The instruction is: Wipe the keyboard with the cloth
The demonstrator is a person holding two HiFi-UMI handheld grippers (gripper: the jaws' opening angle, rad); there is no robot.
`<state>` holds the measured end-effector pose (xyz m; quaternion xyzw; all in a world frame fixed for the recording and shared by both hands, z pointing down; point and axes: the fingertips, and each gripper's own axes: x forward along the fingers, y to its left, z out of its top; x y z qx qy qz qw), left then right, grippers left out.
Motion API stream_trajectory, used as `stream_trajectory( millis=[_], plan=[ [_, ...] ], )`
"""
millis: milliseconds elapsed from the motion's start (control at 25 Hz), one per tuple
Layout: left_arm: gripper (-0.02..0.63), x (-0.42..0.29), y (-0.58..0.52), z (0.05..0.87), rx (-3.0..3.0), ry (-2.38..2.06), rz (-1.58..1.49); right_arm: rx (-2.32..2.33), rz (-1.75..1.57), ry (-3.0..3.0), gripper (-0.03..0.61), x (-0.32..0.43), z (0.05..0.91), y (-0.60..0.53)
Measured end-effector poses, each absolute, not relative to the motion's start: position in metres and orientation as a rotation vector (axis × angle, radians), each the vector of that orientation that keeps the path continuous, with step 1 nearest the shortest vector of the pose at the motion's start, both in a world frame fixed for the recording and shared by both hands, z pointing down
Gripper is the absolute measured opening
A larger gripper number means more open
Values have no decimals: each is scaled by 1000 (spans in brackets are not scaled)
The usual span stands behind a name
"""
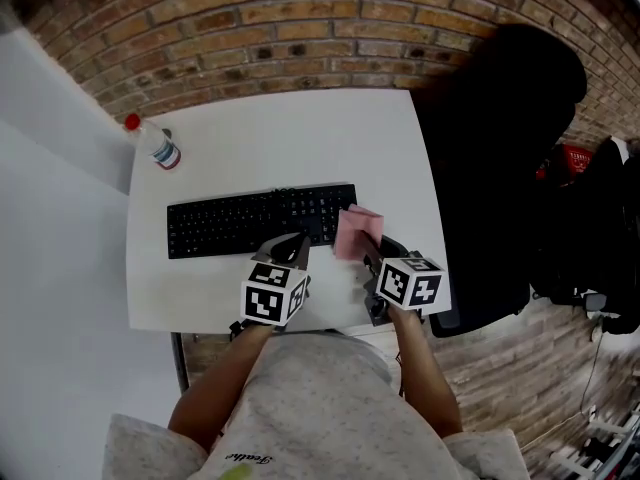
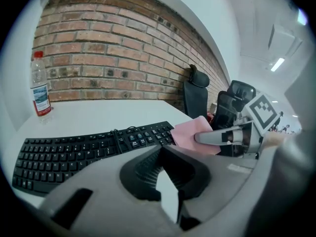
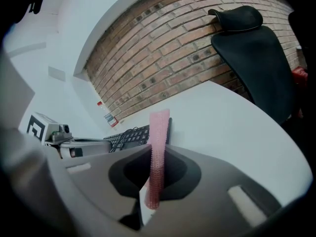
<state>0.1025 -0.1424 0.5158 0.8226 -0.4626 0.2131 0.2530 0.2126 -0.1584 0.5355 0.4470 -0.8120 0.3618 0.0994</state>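
A black keyboard lies across the middle of the white table. My right gripper is shut on a pink cloth, which stands up on edge between its jaws just above the keyboard's right end. My left gripper hovers at the keyboard's front edge, left of the cloth. Its jaws meet at the tips with nothing between them. The left gripper view shows the keyboard ahead and the cloth at the right.
A clear plastic bottle with a red cap stands at the table's far left corner. A black office chair sits close against the table's right edge. A brick wall runs behind the table, and a white wall stands to its left.
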Motion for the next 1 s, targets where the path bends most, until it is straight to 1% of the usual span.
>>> stream_trajectory(
  millis=[200,400,1000],
  plan=[
    [-8,101,-146,509,2233,-1281,560,1332,1065,-2412,21,220,528,-163],
    [-8,82,-149,499,2220,-1331,532,1314,1019,-2469,21,209,507,-168],
    [-8,-2,-158,463,2186,-1456,418,1205,874,-2617,21,119,446,-184]
  ],
)
